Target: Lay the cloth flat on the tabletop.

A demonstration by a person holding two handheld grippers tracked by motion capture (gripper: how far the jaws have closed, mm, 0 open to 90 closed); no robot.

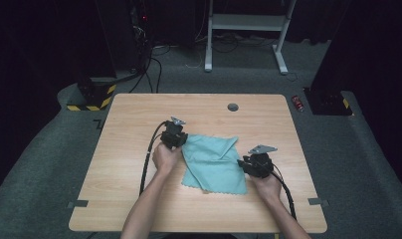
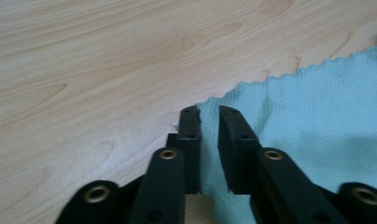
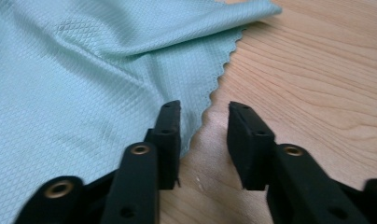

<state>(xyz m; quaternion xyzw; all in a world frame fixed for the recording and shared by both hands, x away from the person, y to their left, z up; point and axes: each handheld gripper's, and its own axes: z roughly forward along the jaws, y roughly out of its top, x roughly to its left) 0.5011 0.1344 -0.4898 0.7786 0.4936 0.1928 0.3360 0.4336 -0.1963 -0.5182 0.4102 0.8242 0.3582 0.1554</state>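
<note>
A light teal cloth (image 1: 214,164) lies mostly flat on the wooden table (image 1: 129,199), with one fold across its far right corner. My left gripper (image 1: 175,133) is at the cloth's far left corner (image 2: 317,116). Its jaws stand a narrow gap apart, astride the scalloped corner, and cloth shows between them. My right gripper (image 1: 250,164) is low at the cloth's right edge (image 3: 84,70). Its jaws are open. The left jaw rests on the cloth's scalloped edge and the right jaw is over bare wood.
A small round grey grommet (image 1: 233,107) is set in the table near its far edge. Bare wood surrounds the cloth on all sides. Beyond the table are a white desk frame (image 1: 246,30), cables and dark equipment on the carpet.
</note>
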